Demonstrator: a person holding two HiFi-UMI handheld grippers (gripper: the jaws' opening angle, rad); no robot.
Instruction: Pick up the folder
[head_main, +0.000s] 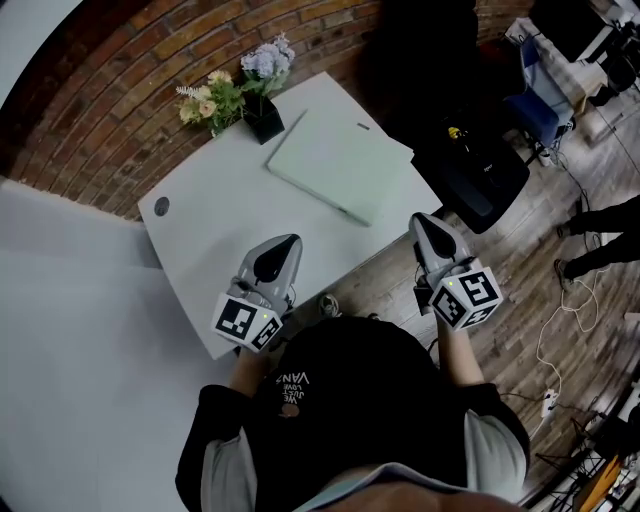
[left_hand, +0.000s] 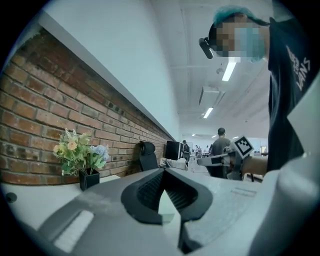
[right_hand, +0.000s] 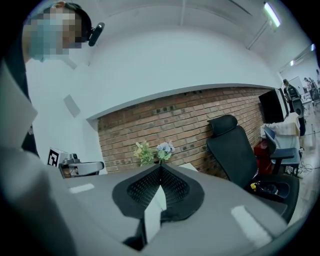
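Note:
The pale green folder (head_main: 340, 165) lies flat on the white table (head_main: 215, 215), towards its far right corner. My left gripper (head_main: 289, 241) hovers over the table's near edge, short of the folder, with its jaws shut and nothing between them. My right gripper (head_main: 419, 218) is off the table's right edge, beside the folder's near corner, also shut and empty. In the left gripper view the left gripper (left_hand: 164, 170) points level across the table. In the right gripper view the right gripper (right_hand: 160, 166) points towards the flowers.
A black vase of flowers (head_main: 262, 115) stands at the table's far edge against the brick wall (head_main: 120, 70). A black office chair (head_main: 470, 170) is right of the table. Cables (head_main: 560, 340) lie on the wooden floor. A person's legs (head_main: 600, 240) show at far right.

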